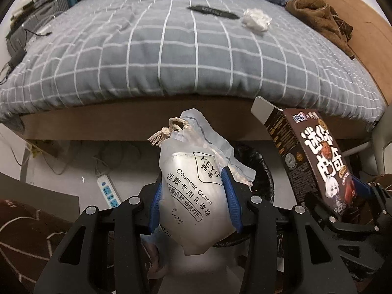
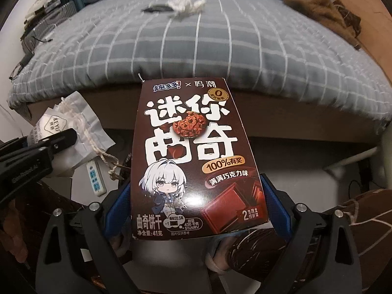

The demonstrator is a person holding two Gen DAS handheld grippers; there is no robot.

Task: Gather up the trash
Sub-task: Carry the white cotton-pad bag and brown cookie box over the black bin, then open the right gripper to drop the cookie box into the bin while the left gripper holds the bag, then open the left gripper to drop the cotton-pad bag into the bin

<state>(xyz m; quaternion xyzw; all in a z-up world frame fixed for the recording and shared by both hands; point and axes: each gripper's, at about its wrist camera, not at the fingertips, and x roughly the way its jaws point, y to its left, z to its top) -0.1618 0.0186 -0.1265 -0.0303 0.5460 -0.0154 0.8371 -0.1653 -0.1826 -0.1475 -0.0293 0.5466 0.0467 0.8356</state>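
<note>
Both tongs are loaded: my left tongs (image 1: pixel 194 204) pinch the cotton-pad pouch (image 1: pixel 193 196) by its soft middle, low in the centre of the left view, and my right tongs (image 2: pixel 196 208) clamp the cookie box (image 2: pixel 196 156) across its lower sides, filling the middle of the right view. Both pieces hang in the air in front of the bed (image 1: pixel 171 49).

My worry with the pouch is slip: it is slick film, bulging between the pads, and its drawstring (image 1: pixel 169 128) dangles loose and could snag. The box is held low, so its tall upper part could lever out if I swing fast. The two loads sit near each other and could knock together.

A dark-lined bin (image 1: pixel 264 171) seems to sit just behind the pouch, lower centre-right of the left view, but most of its rim is covered, so a blind drop might miss and land by the power strip (image 1: pixel 109 193). On the bed, a crumpled tissue (image 1: pixel 256 19) and a dark wrapper (image 1: pixel 213 11) lie in the upper centre; the wrapper's print is unreadable, and both blur together in the right view.
</note>
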